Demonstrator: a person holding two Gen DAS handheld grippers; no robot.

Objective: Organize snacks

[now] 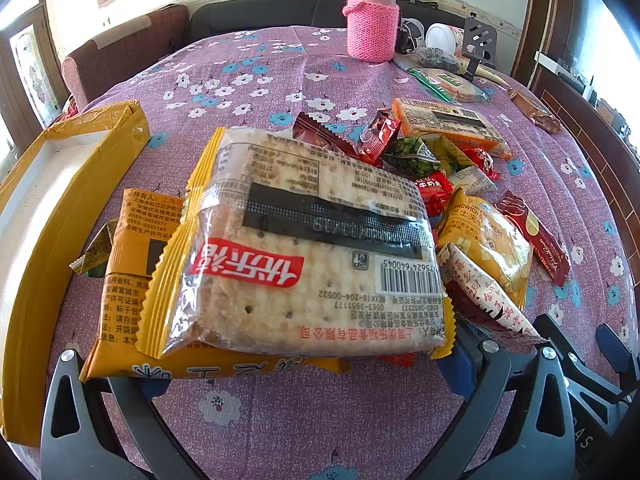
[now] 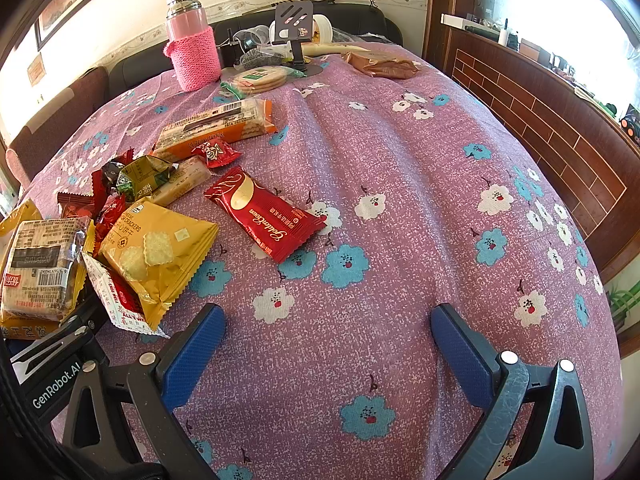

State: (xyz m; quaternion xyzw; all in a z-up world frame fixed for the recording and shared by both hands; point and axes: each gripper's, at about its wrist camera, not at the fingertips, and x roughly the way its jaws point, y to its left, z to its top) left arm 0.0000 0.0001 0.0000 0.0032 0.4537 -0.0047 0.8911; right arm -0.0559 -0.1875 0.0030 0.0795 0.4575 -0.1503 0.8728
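A home living or dining room: a table covered by a purple flowered cloth (image 2: pixel 400 200), a dark sofa (image 1: pixel 260 14) against a cream wall, a pink knit-sleeved flask (image 1: pixel 372 20), wood-panelled window ledge (image 2: pixel 540 112).

Grippers: two, left gripper (image 1: pixel 304 368) and right gripper (image 2: pixel 328 344)
Yellow box (image 1: pixel 60 200): one
Pink flask (image 2: pixel 192 46): one
Clear cracker packs: two, one near the left gripper (image 1: pixel 312 240), one far on the cloth (image 2: pixel 216 126)
Round biscuit pack (image 2: pixel 260 78): one
Long red wafer pack (image 2: pixel 266 214): one
Yellow cheese cracker bag (image 2: pixel 160 248): one
Brown packet (image 2: pixel 380 65): one
Small candies in the pile (image 1: pixel 416 152): too mixed to count exactly
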